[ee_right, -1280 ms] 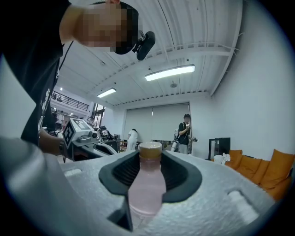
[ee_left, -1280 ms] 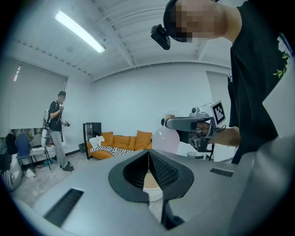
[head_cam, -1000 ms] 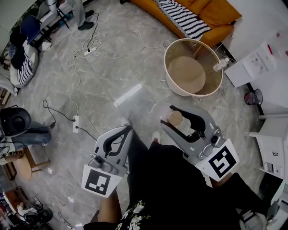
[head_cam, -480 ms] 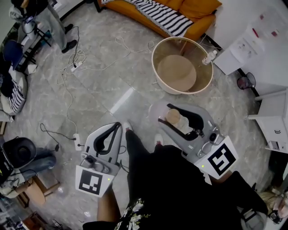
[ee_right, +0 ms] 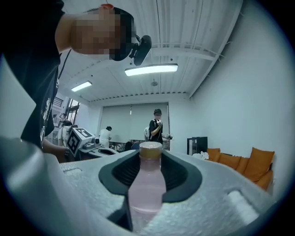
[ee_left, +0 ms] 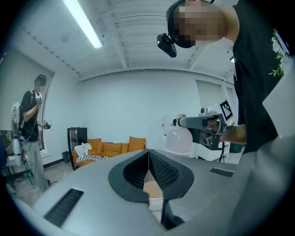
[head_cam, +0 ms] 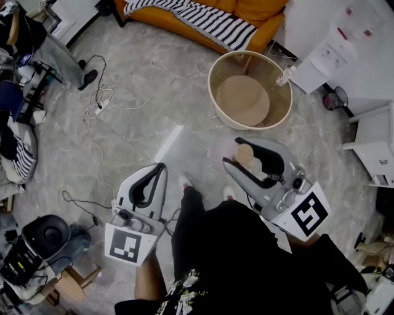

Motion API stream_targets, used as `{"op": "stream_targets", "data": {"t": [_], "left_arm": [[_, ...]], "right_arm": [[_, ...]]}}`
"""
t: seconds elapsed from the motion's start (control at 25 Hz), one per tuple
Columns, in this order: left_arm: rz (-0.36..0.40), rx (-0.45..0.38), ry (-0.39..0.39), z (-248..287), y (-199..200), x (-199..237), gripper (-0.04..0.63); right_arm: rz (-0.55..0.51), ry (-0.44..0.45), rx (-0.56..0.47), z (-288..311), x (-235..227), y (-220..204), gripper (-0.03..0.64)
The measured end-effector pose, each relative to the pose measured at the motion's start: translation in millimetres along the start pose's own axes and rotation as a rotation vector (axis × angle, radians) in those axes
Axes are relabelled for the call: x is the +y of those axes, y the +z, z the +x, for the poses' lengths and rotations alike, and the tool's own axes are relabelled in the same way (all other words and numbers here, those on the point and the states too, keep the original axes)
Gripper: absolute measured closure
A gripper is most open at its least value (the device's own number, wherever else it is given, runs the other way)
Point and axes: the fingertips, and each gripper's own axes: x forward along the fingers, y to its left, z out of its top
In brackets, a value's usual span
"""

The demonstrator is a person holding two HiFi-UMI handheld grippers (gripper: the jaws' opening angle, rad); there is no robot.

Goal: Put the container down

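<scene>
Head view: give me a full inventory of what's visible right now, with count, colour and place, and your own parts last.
sofa: one, orange, top edge
blanket: one, black-and-white striped, on the sofa
round tub: one, cream with tan bottom, on the floor, upper middle
small bottle: one, clear, at the tub's right rim
cabinets: white, right side
cables: several, white and black, on the floor at left
container: one, pale pink with tan cap, between the right tool's jaws
left tool: one, grey, jaws together, empty
right tool: one, grey, shut on the container
legs: dark trousers, white shoes, bottom middle
</scene>
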Motion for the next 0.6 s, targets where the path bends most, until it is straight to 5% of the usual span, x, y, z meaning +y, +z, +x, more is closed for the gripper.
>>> {"op": "stream_targets", "data": {"t": [0.44,0.6], "left_arm": [[0.047,-0.009,-0.110,0,3,89,0.582],[0.043,-0.024,-0.150,0,-2,108,0.582]], "right_arm": [[-0.007,-0.134,-0.009,76,-3,1,0.483],[-0.085,-0.207,0.020,91,-2,-2,0.483]]}}
